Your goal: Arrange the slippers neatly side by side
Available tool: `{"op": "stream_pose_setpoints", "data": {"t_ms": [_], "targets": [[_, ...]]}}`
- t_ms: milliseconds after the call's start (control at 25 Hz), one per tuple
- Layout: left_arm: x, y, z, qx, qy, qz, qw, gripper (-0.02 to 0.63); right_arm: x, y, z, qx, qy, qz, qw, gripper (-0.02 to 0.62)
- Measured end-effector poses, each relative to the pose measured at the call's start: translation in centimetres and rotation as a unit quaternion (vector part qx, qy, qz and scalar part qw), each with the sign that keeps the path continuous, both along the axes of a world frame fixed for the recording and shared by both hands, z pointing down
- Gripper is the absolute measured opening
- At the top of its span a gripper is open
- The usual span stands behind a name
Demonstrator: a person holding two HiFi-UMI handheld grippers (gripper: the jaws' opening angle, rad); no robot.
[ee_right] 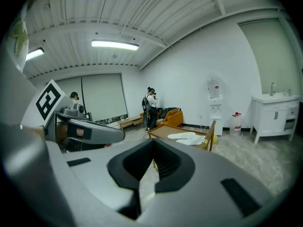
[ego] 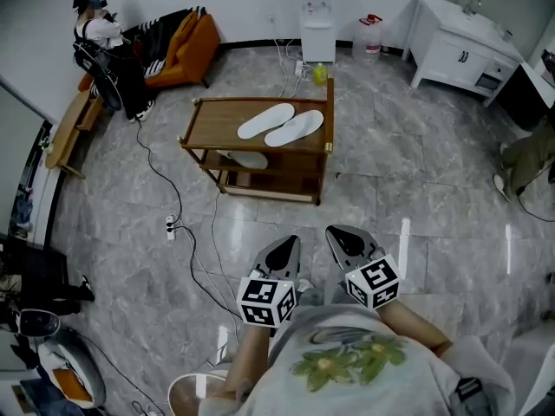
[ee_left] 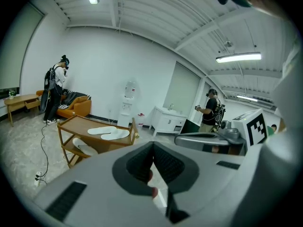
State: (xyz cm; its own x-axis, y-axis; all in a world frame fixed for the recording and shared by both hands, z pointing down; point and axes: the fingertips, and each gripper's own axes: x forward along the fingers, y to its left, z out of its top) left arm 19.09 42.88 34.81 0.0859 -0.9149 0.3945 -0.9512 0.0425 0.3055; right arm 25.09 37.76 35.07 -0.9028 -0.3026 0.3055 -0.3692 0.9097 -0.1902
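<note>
Find the left claw (ee_left: 152,151) pressed fully shut on nothing, with its ribbed pads meeting in a seam. Read the same of the right claw (ee_right: 154,151): closed and empty. See both close in front of the torso, tips tilted slightly down, well apart from the work.

Look past them, across bare floor (ego: 364,189), to a wooden two-level tabletop (ego: 217,121). Note two white slippers lying flat on its top, the left slipper (ego: 265,120) and the right slipper (ego: 295,128), touching along their long edges, angled alike but slightly staggered. Spot a third pale slipper (ego: 245,159) on the lower shelf (ego: 290,165), partly under the top.

Judge the pair thin, soft and very light: likely to droop from a pinch at one end and to slide easily on smooth wood. Pinch at the heel edge, or mid-side where the sole should sag least. Consider nudging with a shut claw, probably as good as lifting. Expect no fragility.

Cannot tell straps or uppers from soles at this range, nor which way up either lies. Cannot see whether a fourth slipper hides beneath the top. Cannot make out the far end of the lower one behind the frame.
</note>
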Motion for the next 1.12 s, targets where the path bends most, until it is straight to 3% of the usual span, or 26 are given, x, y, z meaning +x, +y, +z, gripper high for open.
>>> {"op": "stream_pose_setpoints", "data": {"t_ms": [640, 1120], "targets": [[-1.3, -0.4, 1.9, -0.013, 0.017, 0.022, 0.9995, 0.011, -2.0, 0.1, 1.0, -0.004, 0.015, 0.0, 1.0, 0.006], [-5.7, -5.8, 2.1, -0.019, 0.0, 0.018, 0.9997, 0.011, -6.0, -5.3, 1.5, -0.011, 0.016, -0.003, 1.0, 0.006]]}}
